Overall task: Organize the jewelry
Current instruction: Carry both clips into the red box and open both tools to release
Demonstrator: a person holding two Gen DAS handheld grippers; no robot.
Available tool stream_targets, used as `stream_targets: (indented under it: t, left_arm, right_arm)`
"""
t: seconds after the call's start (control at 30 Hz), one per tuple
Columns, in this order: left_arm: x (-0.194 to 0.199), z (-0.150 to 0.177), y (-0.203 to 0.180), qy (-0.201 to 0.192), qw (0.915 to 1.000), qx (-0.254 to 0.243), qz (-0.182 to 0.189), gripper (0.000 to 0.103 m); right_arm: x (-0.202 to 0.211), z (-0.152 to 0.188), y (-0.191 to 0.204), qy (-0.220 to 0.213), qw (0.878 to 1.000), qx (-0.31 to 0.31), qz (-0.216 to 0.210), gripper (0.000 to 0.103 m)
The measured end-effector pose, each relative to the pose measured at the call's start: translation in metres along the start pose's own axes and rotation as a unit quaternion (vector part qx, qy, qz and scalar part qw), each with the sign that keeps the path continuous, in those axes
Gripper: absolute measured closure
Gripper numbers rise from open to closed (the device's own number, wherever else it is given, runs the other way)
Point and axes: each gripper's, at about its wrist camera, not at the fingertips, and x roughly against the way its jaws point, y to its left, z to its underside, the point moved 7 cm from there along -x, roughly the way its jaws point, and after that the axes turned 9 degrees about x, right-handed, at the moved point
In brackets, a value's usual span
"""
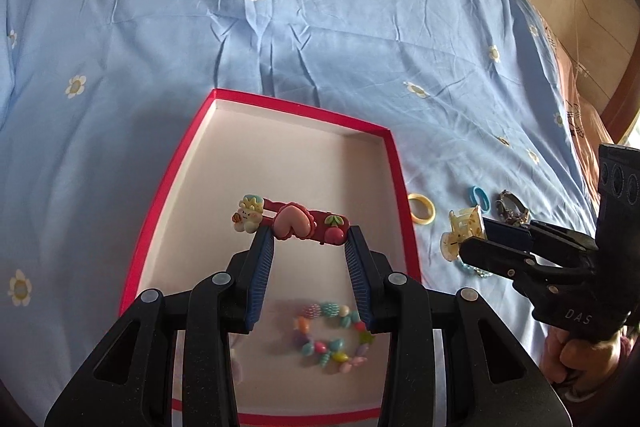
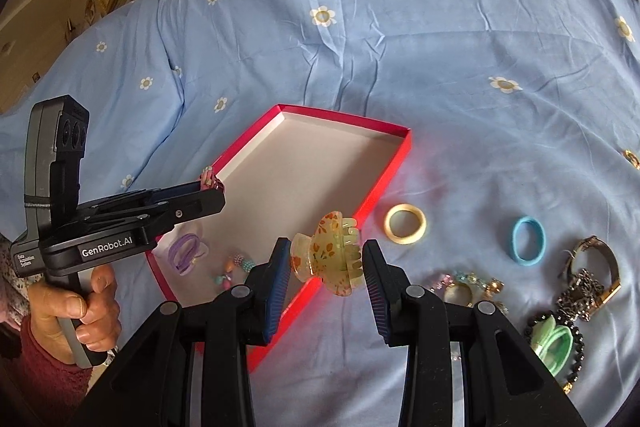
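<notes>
Red hair clip [image 1: 292, 225] clamped in left gripper [image 1: 308, 235], yellow claw clip [image 2: 328, 253] in right gripper [image 2: 326, 259], both tilted downward.

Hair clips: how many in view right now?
2. The red charm clip is held in the left tongs above the red box; the yellow claw clip is held in the right tongs over the box's edge. More may hide in the jewelry pile.

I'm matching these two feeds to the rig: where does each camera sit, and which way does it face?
Left wrist: on the left gripper, facing down its fingers at the red hair clip over the red box; a hand shows lower right.
Right wrist: on the right gripper, facing the yellow claw clip; a hand shows.
Shared: box, yellow ring.
</notes>
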Motion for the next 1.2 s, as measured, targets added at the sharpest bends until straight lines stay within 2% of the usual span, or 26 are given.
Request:
stream_targets:
  t: [0.3, 0.7, 0.93, 1.2]
  left_arm:
    - [-0.026, -0.001, 0.027, 0.027, 0.9992, -0.004, -0.03, 0.068]
    - [-0.069, -0.01, 0.034, 0.073, 0.995, -0.033, -0.059, 0.068]
    - [-0.075, -0.009, 0.031, 0.082, 0.9921, -0.057, -0.076, 0.067]
    - [-0.077, -0.009, 0.03, 0.083, 0.9906, -0.068, -0.085, 0.067]
  right_arm:
    - [-0.046, -0.011, 0.024, 0.026, 0.999, 0.031, -0.018, 0.066]
    - [-0.095, -0.028, 0.002, 0.067, 0.996, 0.05, -0.002, 0.066]
    - [-0.106, -0.03, -0.001, 0.088, 0.994, 0.064, -0.002, 0.068]
    - [-0.108, -0.031, -0.001, 0.09, 0.994, 0.068, -0.005, 0.069]
